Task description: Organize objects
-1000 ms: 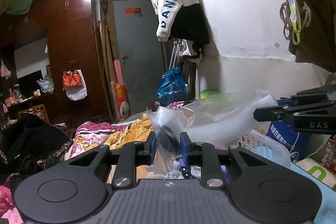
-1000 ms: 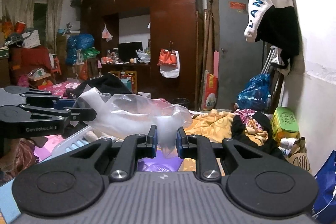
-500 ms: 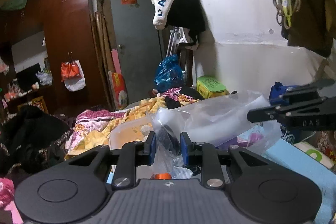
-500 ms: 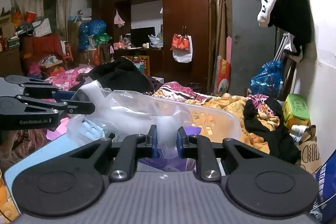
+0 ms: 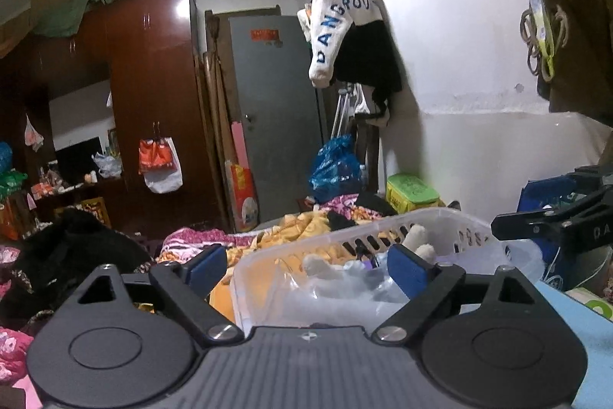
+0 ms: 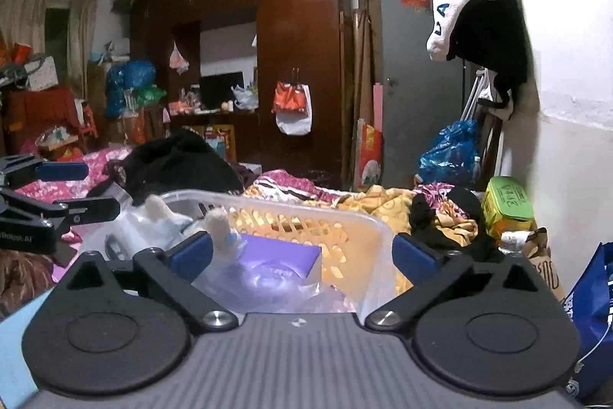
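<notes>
A clear plastic bag (image 5: 345, 290) lies inside a translucent white slotted basket (image 5: 452, 217), with white plush items (image 5: 417, 240) and a purple box (image 6: 279, 253) beside it. The bag also shows in the right wrist view (image 6: 268, 286), in the same basket (image 6: 345, 213). My left gripper (image 5: 306, 265) is open and empty just above the basket's near side. My right gripper (image 6: 302, 252) is open and empty over the basket. Each gripper shows at the edge of the other's view, the right gripper (image 5: 551, 225) and the left gripper (image 6: 57, 202).
The basket sits on a light blue surface (image 5: 574, 309). Behind it lies a bed heaped with yellow and floral bedding (image 6: 383, 198) and black clothes (image 6: 180, 160). A green box (image 6: 505, 202), a blue bag (image 6: 448, 152), a grey door and a dark wardrobe (image 6: 299, 64) stand beyond.
Both grippers held the clear plastic bag up between them; both have opened and let it go. The bag now lies in the basket, and both views sit lower and closer to the basket.
</notes>
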A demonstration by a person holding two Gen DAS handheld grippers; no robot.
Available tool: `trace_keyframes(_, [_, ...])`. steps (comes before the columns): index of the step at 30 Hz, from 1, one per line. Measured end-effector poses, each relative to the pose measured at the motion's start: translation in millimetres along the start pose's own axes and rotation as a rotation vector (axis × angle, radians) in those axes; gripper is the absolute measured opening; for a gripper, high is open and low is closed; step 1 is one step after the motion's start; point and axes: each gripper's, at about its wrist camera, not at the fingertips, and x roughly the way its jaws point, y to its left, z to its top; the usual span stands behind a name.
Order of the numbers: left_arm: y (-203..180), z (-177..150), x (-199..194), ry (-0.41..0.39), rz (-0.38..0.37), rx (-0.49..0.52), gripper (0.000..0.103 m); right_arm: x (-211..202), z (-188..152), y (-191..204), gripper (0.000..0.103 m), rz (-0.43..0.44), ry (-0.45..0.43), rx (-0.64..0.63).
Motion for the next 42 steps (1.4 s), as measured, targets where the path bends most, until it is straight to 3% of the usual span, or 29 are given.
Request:
trace_keyframes(17, [-0.7, -6.2, -3.3, -0.005, -0.043, -0.017, 0.097, -2.7, -5.5, -0.6, 0.103, 0.028, 0.003, 0.017])
trace_keyframes(21, [1.2, -10.1, -17.3, -0.025, -0.060, -0.025, 0.097, -13.2, -10.3, 4.3, 0.103, 0.045, -0.001, 0.031])
trace_keyframes(24, [1.7, -19.4, -40.0, -0.042, -0.067, -0.037, 0.097, -30.0, -15.6, 11.3, 0.103, 0.054, 0.048, 0.079])
trace_keyframes(26, [1.5, -27.0, -55.8, -0.022, -0.060, -0.047, 0.097, -47.5, -23.5, 20.5, 0.103, 0.017, 0.059, 0.083])
trace_keyframes(31, [-7.8, -56.2, -105.9, -0.013, -0.098, -0.054, 0.097, -100.6, -55.2, 50.1, 0.103, -0.166, -0.037, 0.036])
trace_keyframes(33, [-13.3, -62.6, -117.3, -0.012, -0.093, -0.067, 0.097, -109.9, -67.9, 54.1, 0.103, -0.129, -0.020, 0.045])
trace_keyframes(36, [-20.1, -67.4, -124.3, -0.002, -0.155, -0.109, 0.097, -114.6, -83.4, 57.5, 0.103, -0.007, 0.016, 0.080])
trace_keyframes(38, [-26.1, -66.6, -120.5, 0.004, -0.179, -0.117, 0.097, -113.8, -89.0, 63.6, 0.103, -0.029, 0.018, 0.060])
trace_keyframes(42, [-40.0, -61.4, -101.3, 0.042, -0.144, -0.097, 0.097, -101.6, -88.2, 62.2, 0.103, -0.061, 0.037, 0.057])
